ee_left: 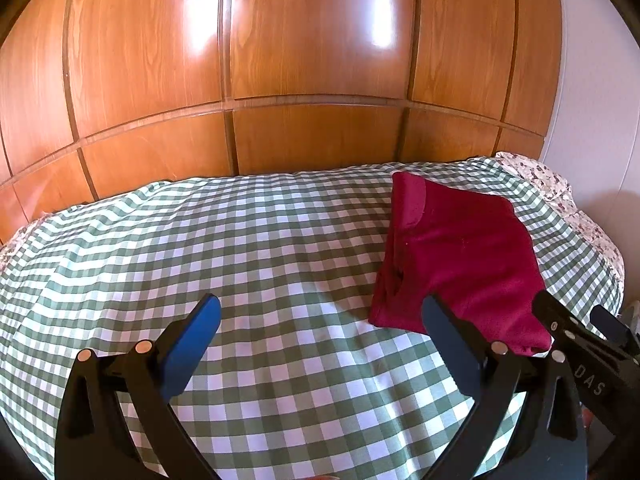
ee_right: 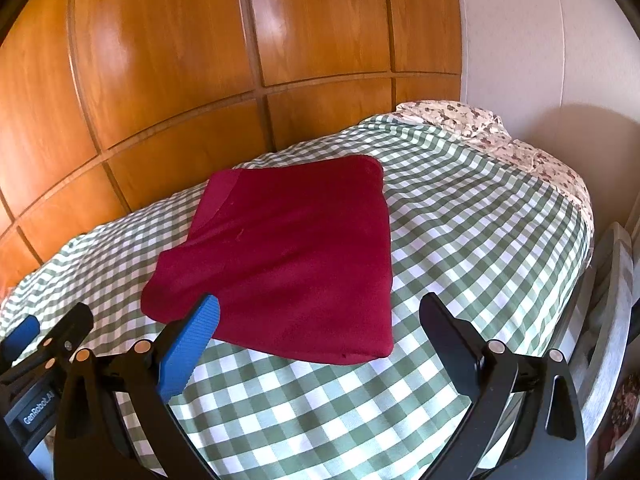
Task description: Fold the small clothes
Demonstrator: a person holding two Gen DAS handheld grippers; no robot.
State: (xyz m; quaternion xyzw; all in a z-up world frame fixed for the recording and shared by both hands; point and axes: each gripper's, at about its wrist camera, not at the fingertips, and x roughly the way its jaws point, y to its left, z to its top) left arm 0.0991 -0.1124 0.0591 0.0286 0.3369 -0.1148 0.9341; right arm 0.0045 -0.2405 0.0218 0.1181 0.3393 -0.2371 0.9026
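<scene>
A dark red garment (ee_left: 456, 256) lies folded into a flat rectangle on the green-and-white checked bedspread (ee_left: 240, 248). In the left wrist view it is to the right, just past my right finger. My left gripper (ee_left: 320, 312) is open and empty above the bedspread, left of the garment. In the right wrist view the garment (ee_right: 288, 256) lies straight ahead in the middle. My right gripper (ee_right: 320, 312) is open and empty, its blue left finger (ee_right: 192, 340) over the garment's near edge. Each gripper shows at the other view's edge.
A glossy wooden panelled wardrobe (ee_left: 280, 60) stands right behind the bed. A floral sheet (ee_right: 500, 132) shows at the bed's far right corner, next to a white wall (ee_right: 540, 40). A pale chair (ee_right: 608, 320) stands beside the bed on the right.
</scene>
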